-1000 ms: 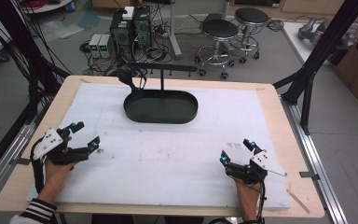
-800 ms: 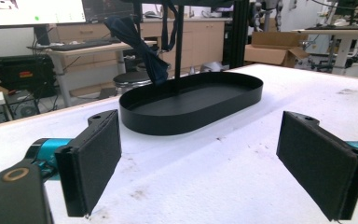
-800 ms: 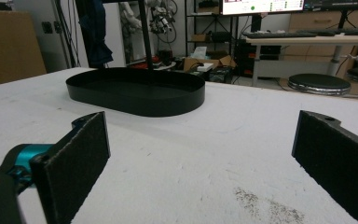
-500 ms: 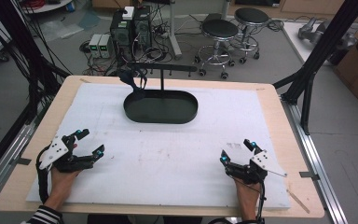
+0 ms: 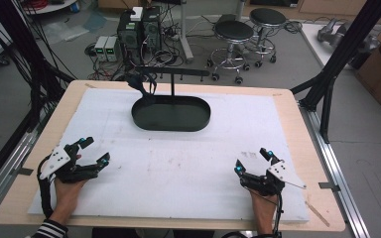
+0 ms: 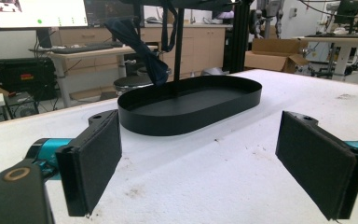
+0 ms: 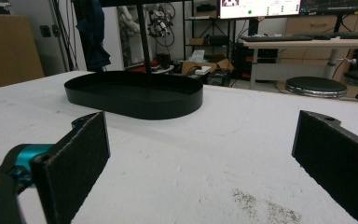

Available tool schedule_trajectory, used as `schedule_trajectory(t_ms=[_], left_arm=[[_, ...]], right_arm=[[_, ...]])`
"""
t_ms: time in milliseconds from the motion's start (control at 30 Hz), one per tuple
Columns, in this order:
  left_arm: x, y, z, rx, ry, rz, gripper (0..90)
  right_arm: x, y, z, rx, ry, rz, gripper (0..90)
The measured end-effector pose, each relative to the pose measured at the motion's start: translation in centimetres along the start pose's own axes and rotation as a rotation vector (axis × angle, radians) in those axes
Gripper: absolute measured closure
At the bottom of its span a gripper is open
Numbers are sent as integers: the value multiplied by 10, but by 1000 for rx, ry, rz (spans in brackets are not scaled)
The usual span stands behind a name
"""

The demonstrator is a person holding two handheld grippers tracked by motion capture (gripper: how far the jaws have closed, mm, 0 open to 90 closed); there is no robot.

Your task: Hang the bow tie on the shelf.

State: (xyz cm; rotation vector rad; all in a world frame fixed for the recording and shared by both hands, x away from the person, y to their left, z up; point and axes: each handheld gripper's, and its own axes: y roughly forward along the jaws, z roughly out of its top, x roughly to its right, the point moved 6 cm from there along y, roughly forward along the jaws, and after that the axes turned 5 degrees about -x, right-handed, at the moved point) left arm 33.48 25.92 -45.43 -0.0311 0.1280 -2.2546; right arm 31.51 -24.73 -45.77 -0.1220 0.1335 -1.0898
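Observation:
A black oval tray point(image 5: 171, 113) point(image 6: 191, 103) point(image 7: 135, 95) sits at the far middle of the white mat. A thin black post with a crossbar point(image 5: 172, 74) rises from it, and a dark cloth item point(image 5: 141, 83) point(image 6: 142, 49) point(image 7: 92, 35) hangs from the bar's left end. My left gripper point(image 5: 94, 151) point(image 6: 200, 163) rests low at the near left, open, nothing between its pads. My right gripper point(image 5: 252, 160) point(image 7: 200, 158) rests at the near right, also open and holding nothing. Both point toward the tray from a distance.
The white mat point(image 5: 178, 163) covers most of the wooden table point(image 5: 297, 124). Black frame struts point(image 5: 337, 59) stand at the right and left sides. Stools point(image 5: 233, 32) and computer boxes point(image 5: 139, 27) stand on the floor beyond the far edge.
My left gripper has shifted right and a little nearer along the mat's left side, still open. The right gripper has stayed where it was.

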Motion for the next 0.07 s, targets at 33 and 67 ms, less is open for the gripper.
schedule_trajectory(t_ms=[33,67], left_arm=[[0,0,0,-1,1,3,147],[0,0,0,0,2,5,147]], right_arm=[[0,0,0,0,3,0,30],[0,0,0,0,3,0,30]])
